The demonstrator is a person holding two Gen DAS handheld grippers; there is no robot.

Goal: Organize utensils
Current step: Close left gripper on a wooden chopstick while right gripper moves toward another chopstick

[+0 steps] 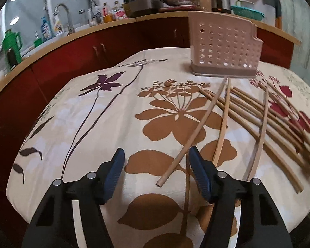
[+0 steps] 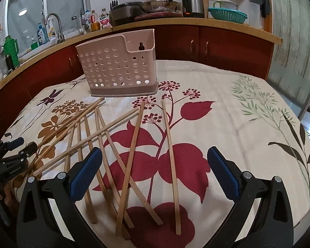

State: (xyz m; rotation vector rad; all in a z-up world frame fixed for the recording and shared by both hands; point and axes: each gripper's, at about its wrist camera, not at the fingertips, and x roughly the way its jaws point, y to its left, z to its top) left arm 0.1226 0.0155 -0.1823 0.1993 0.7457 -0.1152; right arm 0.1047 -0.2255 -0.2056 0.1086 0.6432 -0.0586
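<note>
A pale pink perforated utensil holder stands upright at the far side of the table. Several wooden chopsticks lie scattered on the floral tablecloth in front of it. My left gripper is open low over the cloth. The near end of one light chopstick lies between its fingers, close to the right pad, and is not pinched. My right gripper is wide open above the middle of the pile, with several sticks under the gap. In the right wrist view the left gripper shows at the left edge.
The tablecloth covers a table whose edges drop off left and right. Behind it run red cabinets under a wooden counter with a faucet, bottles, a kettle, pans and a teal colander.
</note>
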